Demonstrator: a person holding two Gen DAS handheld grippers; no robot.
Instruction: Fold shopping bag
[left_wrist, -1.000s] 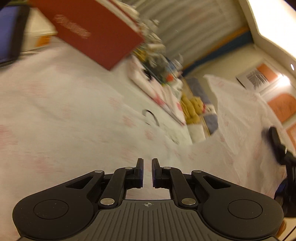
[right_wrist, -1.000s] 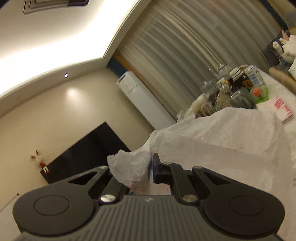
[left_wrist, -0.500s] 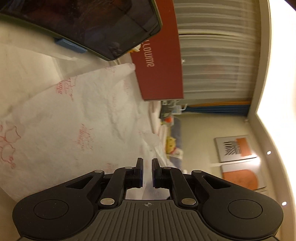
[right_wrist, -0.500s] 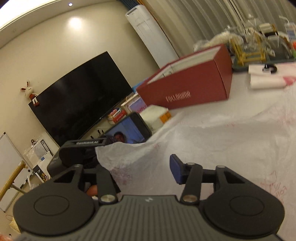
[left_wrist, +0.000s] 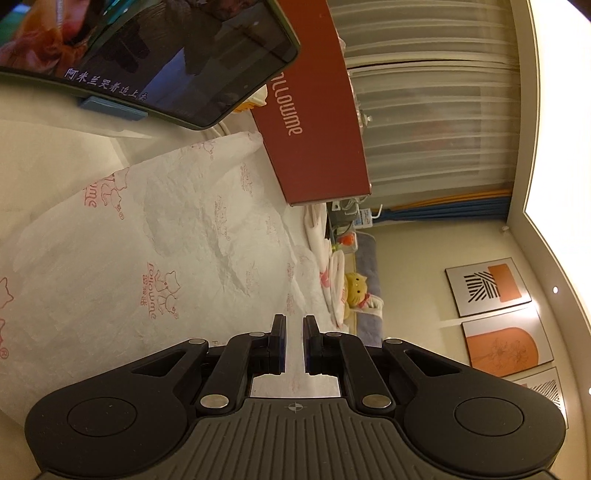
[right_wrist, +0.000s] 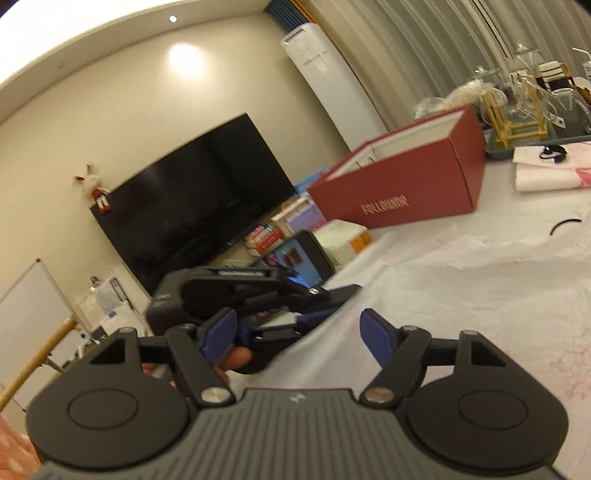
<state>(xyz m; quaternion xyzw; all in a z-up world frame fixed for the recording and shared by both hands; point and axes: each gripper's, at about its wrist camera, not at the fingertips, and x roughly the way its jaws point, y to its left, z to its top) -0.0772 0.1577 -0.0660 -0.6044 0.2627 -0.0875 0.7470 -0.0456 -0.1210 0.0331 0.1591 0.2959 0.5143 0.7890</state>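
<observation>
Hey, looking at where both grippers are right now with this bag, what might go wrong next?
The right gripper is open with the shopping bag loose under it, so the crinkled plastic may spring back. The left gripper is narrowly apart, seemingly holding nothing. The propped phone and red box sit near the bag edge; a sweep might knock the phone.

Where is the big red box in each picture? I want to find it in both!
Left wrist view: the red box is at the top middle, turned sideways, just past the far edge of the white shopping bag.
Right wrist view: the red box is right of the middle, upper half, beyond the shopping bag.
Shared landmark: the phone, near the box in both.
</observation>
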